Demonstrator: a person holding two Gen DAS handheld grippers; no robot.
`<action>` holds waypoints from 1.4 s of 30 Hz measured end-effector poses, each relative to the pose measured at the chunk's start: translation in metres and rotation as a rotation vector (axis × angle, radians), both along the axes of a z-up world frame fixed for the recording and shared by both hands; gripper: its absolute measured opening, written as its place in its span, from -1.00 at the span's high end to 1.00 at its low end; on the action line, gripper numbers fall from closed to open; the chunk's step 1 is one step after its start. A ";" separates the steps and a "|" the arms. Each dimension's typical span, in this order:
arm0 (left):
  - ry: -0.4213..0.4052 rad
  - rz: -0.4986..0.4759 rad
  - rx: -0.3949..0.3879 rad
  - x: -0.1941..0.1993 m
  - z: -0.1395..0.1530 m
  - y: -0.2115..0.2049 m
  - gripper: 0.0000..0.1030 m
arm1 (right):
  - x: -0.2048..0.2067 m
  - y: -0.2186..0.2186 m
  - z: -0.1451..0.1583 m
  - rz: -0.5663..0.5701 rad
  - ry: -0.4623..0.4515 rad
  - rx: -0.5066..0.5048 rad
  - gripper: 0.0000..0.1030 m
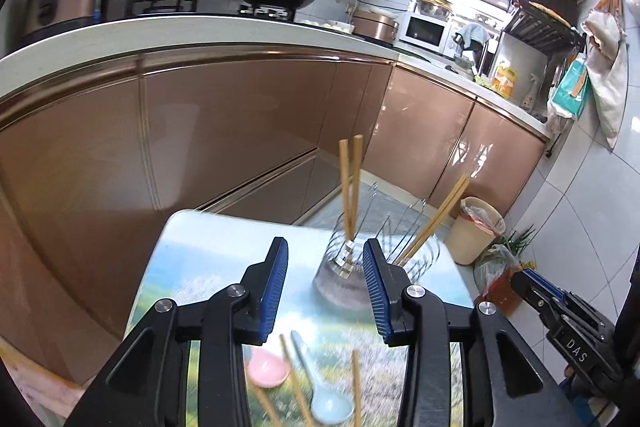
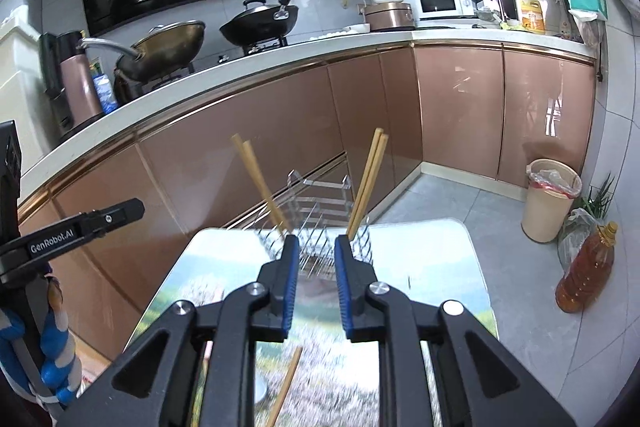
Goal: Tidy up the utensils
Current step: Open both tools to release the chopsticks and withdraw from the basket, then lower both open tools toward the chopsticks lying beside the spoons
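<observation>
Hovering with fingers parted and empty, the left gripper [image 1: 325, 287] and narrower right gripper [image 2: 316, 281] face the wire holder [image 1: 360, 255] at mid-frame. Loose chopsticks [image 1: 296, 383] and spoons [image 1: 320, 387] lie lower-centre on the desk [image 1: 192, 267]; grasp one squarely mid-shaft.

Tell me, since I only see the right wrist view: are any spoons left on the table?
Observer: Yes. A pink spoon and a blue spoon lie on the table, not in the rack.
Operator: Is the left gripper holding anything?
Observer: No. The left gripper is open, with nothing between its jaws.
Operator: Any chopsticks by those spoons?
Observer: Yes, at least two chopsticks lie flat beside them, though the picture is blurred there.
</observation>
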State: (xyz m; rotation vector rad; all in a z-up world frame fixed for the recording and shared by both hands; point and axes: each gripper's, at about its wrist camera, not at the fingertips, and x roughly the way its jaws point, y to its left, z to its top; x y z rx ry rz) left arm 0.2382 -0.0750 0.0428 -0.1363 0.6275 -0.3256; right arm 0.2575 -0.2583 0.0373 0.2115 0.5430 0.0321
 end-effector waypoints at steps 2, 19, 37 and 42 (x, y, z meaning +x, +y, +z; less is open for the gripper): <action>0.003 0.015 0.006 -0.014 0.000 0.012 0.25 | -0.017 0.008 0.000 0.016 0.007 -0.002 0.67; -0.009 0.146 0.037 -0.112 0.014 0.111 0.25 | -0.113 0.054 0.038 0.067 -0.033 -0.061 0.67; 0.028 0.146 0.049 -0.125 0.002 0.113 0.25 | -0.126 0.054 0.033 0.099 -0.018 -0.068 0.67; 0.063 0.139 0.049 -0.120 -0.010 0.108 0.25 | -0.119 0.049 0.022 0.098 0.005 -0.056 0.67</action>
